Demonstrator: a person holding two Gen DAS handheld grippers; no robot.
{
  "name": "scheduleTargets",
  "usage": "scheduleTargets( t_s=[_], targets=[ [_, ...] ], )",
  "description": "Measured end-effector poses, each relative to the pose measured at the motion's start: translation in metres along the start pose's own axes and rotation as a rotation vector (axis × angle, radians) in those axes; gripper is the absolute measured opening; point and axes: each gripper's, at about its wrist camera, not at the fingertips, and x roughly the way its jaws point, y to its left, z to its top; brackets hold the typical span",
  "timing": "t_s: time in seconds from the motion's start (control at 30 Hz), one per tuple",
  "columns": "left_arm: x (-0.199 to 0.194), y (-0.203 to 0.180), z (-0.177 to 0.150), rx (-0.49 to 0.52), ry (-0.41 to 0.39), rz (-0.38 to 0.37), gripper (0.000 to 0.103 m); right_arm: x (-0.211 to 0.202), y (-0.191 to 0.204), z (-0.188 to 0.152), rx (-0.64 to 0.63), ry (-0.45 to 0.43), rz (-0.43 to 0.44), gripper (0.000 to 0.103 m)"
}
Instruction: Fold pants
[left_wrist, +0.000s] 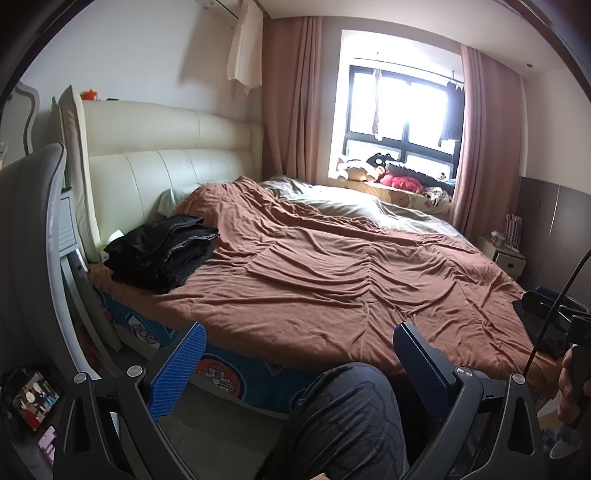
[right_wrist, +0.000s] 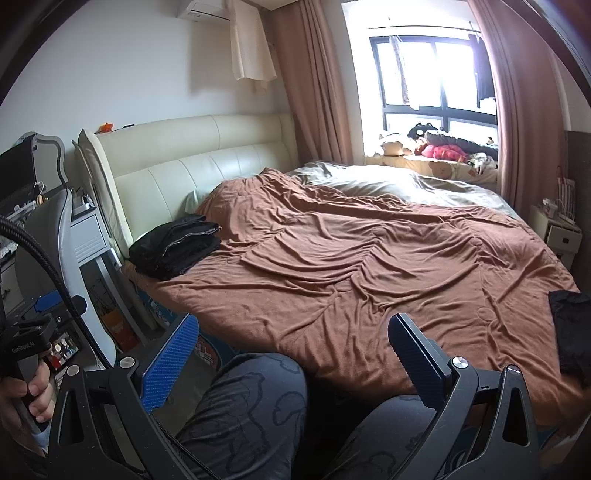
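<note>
step: between garments | your left gripper (left_wrist: 299, 354) and right gripper (right_wrist: 291, 347) spread, empty | next: dark unfolded garment (right_wrist: 572, 332) right of jaws; folded black stack (right_wrist: 177, 247) far left

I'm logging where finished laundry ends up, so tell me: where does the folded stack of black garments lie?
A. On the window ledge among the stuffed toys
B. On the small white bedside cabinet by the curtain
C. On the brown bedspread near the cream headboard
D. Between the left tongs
C: the folded stack of black garments rests on the brown bedspread close to the cream headboard, while the left tongs and right tongs are both open and hold nothing.
</note>
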Motion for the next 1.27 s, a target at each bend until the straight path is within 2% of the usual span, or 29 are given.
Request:
scheduleTargets(
  t_s=[0.87,1.27],
  targets=[
    [-0.0023,0.0018,0.001,-0.009,0.002,0.018,0.102,0.0057,-0.003,-0.0011,-0.01,0.021,0.002,0.103],
    [-0.0007,0.0003,-0.0004,-0.006,0.005,0.004,0.102,0.0094,-0.0048,0.0013,-0.005,0.034,-0.004,0.103]
  ],
)
